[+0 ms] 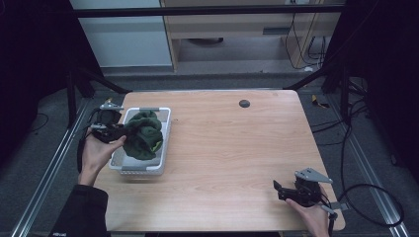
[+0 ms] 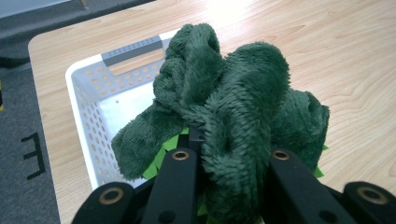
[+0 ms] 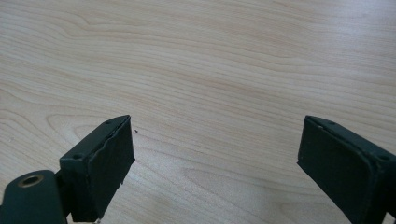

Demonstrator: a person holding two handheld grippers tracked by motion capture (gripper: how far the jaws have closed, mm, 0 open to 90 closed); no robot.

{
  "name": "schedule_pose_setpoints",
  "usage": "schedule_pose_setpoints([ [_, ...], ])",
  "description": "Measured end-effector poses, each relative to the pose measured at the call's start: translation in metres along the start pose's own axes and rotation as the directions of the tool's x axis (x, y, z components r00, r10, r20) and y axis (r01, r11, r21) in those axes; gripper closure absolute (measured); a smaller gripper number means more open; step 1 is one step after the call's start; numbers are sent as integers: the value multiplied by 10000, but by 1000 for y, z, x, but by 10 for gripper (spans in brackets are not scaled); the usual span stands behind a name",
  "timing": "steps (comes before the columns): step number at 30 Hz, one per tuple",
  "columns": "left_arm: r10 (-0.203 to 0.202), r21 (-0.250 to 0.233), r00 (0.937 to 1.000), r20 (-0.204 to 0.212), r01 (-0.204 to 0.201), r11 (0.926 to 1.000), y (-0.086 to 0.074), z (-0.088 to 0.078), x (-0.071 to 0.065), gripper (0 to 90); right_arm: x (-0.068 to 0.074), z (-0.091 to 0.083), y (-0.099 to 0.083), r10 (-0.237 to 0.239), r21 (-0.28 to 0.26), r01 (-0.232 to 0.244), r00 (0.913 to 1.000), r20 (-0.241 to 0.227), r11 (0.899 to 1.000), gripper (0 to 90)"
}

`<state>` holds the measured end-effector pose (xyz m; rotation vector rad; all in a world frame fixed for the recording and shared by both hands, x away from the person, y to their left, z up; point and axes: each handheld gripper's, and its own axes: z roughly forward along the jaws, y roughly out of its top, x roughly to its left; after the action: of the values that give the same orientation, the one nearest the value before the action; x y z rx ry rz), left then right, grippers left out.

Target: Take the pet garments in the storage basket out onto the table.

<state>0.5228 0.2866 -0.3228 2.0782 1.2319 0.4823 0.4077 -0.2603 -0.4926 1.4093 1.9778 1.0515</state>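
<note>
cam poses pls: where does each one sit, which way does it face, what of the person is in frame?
High view: above the person's side, facing forward and down on the table; both forearms, left claw, right claw.
Left gripper view: on the left claw, facing the dark green fleece cloth over the white basket.
Right gripper view: on the right claw, facing bare tabletop.
Shared: high and left gripper views both show cloth and basket.

left gripper [image 1: 120, 132]: clamped on bunched dark green plush cloth [image 1: 144, 134] over white perforated plastic basket [image 1: 165, 129] | right gripper [image 1: 277, 189]: low over light wooden table [image 1: 232, 148], near right corner
</note>
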Motion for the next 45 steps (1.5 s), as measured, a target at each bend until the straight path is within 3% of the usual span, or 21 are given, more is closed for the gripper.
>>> schedule_pose_setpoints([
  [15, 947, -144, 9951, 292, -943, 9954, 14, -25, -21, 801, 0, -1, 0, -71, -95, 72, 10000, 60, 9999, 104],
  [24, 1153, -258, 9915, 599, -1140, 9931, 22, -33, -29, 801, 0, -1, 0, -101, -110, 102, 9999, 64, 9999, 103],
  [39, 1973, -259, 9733, 1173, -1956, 9804, 33, -37, -59, 800, -1, -2, 0, -121, -166, 123, 9999, 93, 9998, 103],
  [45, 2321, -149, 9624, 1410, -2324, 9725, 37, -33, -71, 800, -1, -2, 1, -110, -183, 111, 9999, 75, 9998, 103],
])
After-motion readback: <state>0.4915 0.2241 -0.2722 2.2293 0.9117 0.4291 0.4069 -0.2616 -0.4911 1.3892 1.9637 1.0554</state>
